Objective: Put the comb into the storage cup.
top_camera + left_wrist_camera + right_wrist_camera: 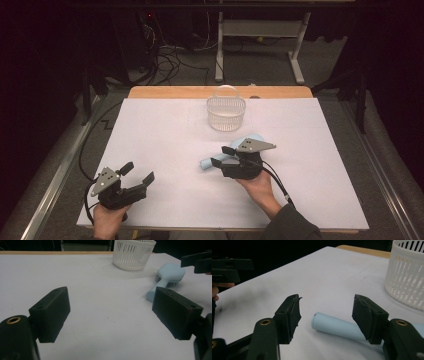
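Observation:
A light blue hairbrush [206, 162] lies on the white table sheet [165, 130], bristles down, with its handle [334, 325] pointing toward the left front. My right gripper [221, 156] hovers over that handle. Its jaws stand open on either side of the handle's end [328, 312], and neither pad touches it. My left gripper [138, 172] rests near the front left of the sheet, open with nothing between its jaws [111, 307]. From the left gripper view the brush [167, 275] lies ahead at the right, with the right gripper [197, 262] beyond it.
A white slotted basket [226, 112] stands at the back middle of the sheet, just behind the brush head; it also shows in both gripper views [132, 253] [407, 277]. A wooden table edge [170, 92] runs along the back. Cables and table legs are on the floor beyond.

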Demonstrator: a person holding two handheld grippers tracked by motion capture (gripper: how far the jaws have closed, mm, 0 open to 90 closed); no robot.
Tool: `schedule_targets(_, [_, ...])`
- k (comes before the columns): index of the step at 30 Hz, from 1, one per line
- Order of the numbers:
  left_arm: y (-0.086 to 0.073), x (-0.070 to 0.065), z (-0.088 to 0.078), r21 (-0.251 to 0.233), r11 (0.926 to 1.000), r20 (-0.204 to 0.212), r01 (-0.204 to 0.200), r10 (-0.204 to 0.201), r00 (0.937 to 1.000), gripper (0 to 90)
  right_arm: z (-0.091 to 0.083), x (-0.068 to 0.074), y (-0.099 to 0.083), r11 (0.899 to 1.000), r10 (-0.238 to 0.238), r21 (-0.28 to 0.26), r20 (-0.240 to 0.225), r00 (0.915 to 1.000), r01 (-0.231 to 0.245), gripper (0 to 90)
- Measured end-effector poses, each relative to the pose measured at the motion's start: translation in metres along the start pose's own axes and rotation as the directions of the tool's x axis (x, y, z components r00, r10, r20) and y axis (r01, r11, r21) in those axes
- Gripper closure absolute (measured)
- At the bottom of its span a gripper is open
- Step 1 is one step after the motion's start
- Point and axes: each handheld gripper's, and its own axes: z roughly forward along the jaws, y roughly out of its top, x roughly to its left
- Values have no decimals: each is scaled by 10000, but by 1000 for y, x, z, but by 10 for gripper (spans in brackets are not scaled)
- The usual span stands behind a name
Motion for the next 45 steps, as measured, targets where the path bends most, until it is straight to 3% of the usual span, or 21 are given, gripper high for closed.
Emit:
schedule_targets(13, [0, 1, -1, -67, 9998, 90, 165, -165, 9998, 142, 13, -3, 19, 9932, 257, 1142, -123, 9996, -241, 491])
schedule_targets(15, [0, 1, -1, -65, 9999, 85, 150, -149, 9999, 142, 15, -4, 21, 9908, 30, 1356, -99, 9999, -17, 506])
schedule_targets(22, [-1, 0, -1, -43, 9999, 121, 128, -127, 9998, 142, 22, -6, 30, 9723, -210, 2330, 0, 9998, 205, 577])
schedule_targets(25, [-1, 0, -1, -52, 9999, 127, 130, -130, 9998, 142, 25, -7, 34, 9616, -180, 2739, 45, 9998, 160, 633])
schedule_targets(28, [-1, -1, 0, -40, 9999, 143, 129, -128, 9998, 142, 30, -8, 38, 9413, -33, 3375, 125, 9999, -11, 687])
schedule_targets(30, [-1, -1, 0, -31, 9999, 166, 102, -102, 9998, 142, 34, -8, 41, 9293, -71, 3693, 38, 10000, 52, 731])
schedule_targets(34, [-1, -1, 0, -34, 9999, 170, 132, -131, 9998, 142, 40, -9, 49, 9152, -122, 4027, -59, 9999, 136, 809])
schedule_targets(37, [-1, -1, 0, -29, 9999, 165, 129, -128, 9998, 142, 47, -7, 55, 8970, -275, 4413, -28, 9996, 260, 855])
schedule_targets(45, [-1, 0, 0, -82, 9998, 209, 160, -158, 9997, 142, 65, -6, 62, 8573, -224, 5147, 155, 9996, 112, 900])
